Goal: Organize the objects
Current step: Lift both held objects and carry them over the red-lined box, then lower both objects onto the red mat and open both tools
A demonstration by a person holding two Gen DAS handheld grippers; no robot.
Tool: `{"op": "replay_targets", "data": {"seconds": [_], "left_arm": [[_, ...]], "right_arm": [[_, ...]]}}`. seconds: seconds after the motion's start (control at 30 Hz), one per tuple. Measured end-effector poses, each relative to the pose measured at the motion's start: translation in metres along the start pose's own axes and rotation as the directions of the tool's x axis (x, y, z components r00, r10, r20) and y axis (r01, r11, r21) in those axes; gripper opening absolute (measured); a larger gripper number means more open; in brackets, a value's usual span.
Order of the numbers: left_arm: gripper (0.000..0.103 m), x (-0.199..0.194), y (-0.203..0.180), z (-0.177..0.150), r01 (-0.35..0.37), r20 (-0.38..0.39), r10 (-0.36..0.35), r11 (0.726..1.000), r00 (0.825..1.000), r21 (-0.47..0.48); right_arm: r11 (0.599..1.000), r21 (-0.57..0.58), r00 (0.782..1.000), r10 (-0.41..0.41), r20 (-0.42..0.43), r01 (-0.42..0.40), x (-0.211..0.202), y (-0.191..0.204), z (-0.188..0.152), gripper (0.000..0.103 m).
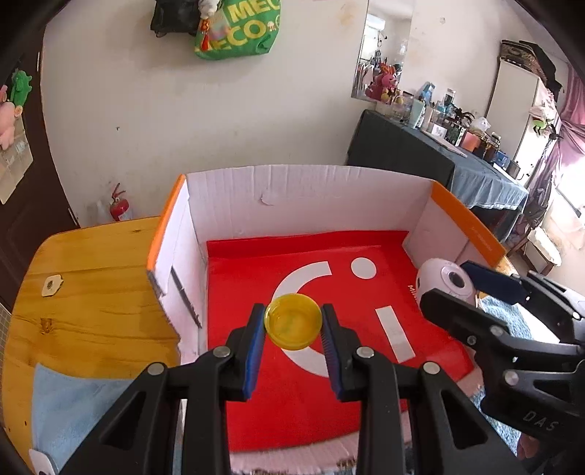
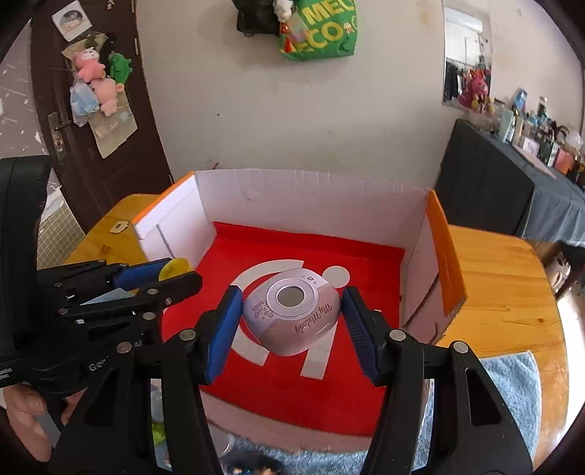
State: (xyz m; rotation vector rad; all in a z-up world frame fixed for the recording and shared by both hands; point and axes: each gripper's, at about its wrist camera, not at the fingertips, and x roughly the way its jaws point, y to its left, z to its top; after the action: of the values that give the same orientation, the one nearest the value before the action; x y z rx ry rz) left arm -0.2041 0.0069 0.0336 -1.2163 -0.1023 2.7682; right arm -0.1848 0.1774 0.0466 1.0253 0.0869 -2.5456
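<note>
An open cardboard box with a red floor [image 1: 292, 402] and white walls stands on the wooden table [image 1: 91, 292]. My left gripper [image 1: 293, 321] is shut on a small yellow round dish [image 1: 293, 321] and holds it above the box floor. My right gripper [image 2: 292, 310] is shut on a lilac rounded "My Melody" device [image 2: 292, 310] and holds it over the box [image 2: 329, 394]. The right gripper and device also show in the left wrist view [image 1: 448, 283]. The left gripper and dish also show in the right wrist view [image 2: 172, 270].
A light blue towel [image 1: 73, 409] lies on the table under the box's near side, also in the right wrist view [image 2: 512, 394]. A dark cloth-covered table [image 1: 420, 160] with clutter stands at the right. A green bag [image 1: 237, 33] hangs on the wall.
</note>
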Motion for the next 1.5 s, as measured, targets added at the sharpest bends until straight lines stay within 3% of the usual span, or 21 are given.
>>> {"op": "replay_targets", "data": {"seconds": [0.57,1.03,1.33,1.5], "left_arm": [[0.031,0.053,0.004,-0.002,0.005,-0.121,-0.008,1.000,0.993,-0.025],[0.031,0.072,0.010,-0.005,0.000,-0.167,-0.006,0.999,0.986,-0.036],[0.031,0.075,0.009,-0.007,0.002,-0.187,-0.007,1.000,0.982,-0.031],[0.031,0.080,0.006,-0.005,-0.003,-0.204,-0.003,1.000,0.979,-0.029]], "right_arm": [[0.999,0.033,0.993,-0.014,-0.113,0.017,0.047,-0.021,-0.002,0.055],[0.999,0.015,0.984,-0.045,-0.173,0.048,0.063,-0.023,-0.004,0.055],[0.997,0.071,0.967,-0.001,-0.255,0.020,0.069,-0.034,-0.009,0.055],[0.997,0.062,0.962,-0.018,-0.272,0.036,0.071,-0.037,-0.014,0.055]]}}
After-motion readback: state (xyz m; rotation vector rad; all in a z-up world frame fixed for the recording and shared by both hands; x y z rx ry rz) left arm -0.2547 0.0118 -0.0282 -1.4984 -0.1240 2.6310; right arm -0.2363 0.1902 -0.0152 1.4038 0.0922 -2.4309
